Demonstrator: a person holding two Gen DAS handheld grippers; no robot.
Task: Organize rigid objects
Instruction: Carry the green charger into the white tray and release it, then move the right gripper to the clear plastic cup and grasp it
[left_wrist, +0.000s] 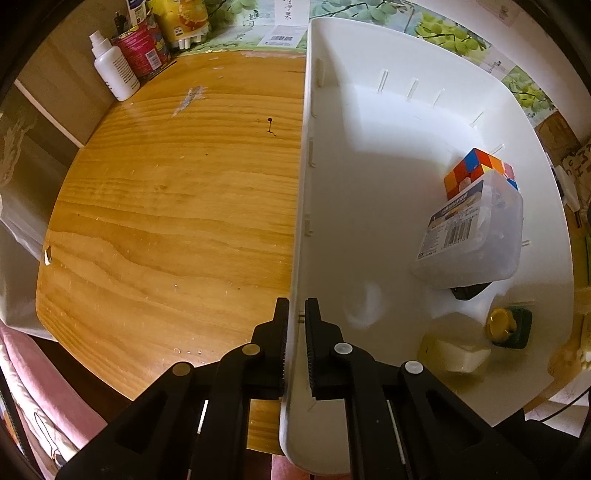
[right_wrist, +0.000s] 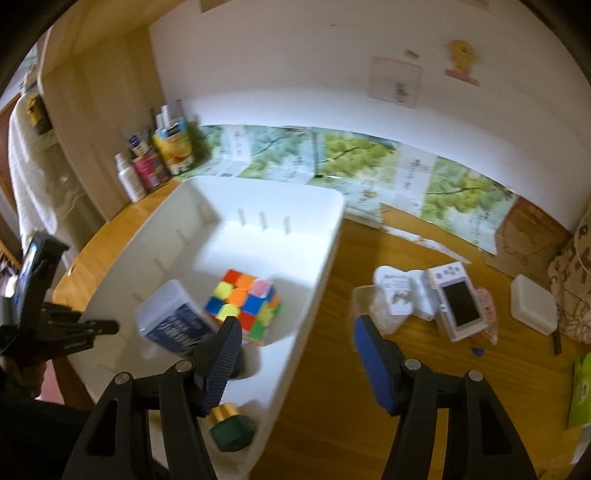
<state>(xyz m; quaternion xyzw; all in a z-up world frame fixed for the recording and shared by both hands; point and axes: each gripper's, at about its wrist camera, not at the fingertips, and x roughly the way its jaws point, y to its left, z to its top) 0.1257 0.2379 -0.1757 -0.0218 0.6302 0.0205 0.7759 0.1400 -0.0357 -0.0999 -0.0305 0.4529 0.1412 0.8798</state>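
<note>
White bin (left_wrist: 388, 155) side wall pinched by left tool (left_wrist: 296, 314); right tool (right_wrist: 295, 332) spread wide above rim.

White bin (left_wrist: 369, 155); multicoloured cube (right_wrist: 243, 302); orange-grained wooden table (left_wrist: 166, 203) (dark spot); green bottle (right_wrist: 232, 432), gold cap.

Left black plastic 2-finger gripper (left_wrist: 296, 314) — ribbed black pads, 4 silver rivets. Right black plastic gripper (right_wrist: 297, 334) — ribbed blue pads (right_wrist: 371, 356), 4 rivets.

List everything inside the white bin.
White bin holds a puzzle cube, a clear lidded box, a gold-capped green bottle and a pale container; a dark item under the box stays mostly hidden.
</note>
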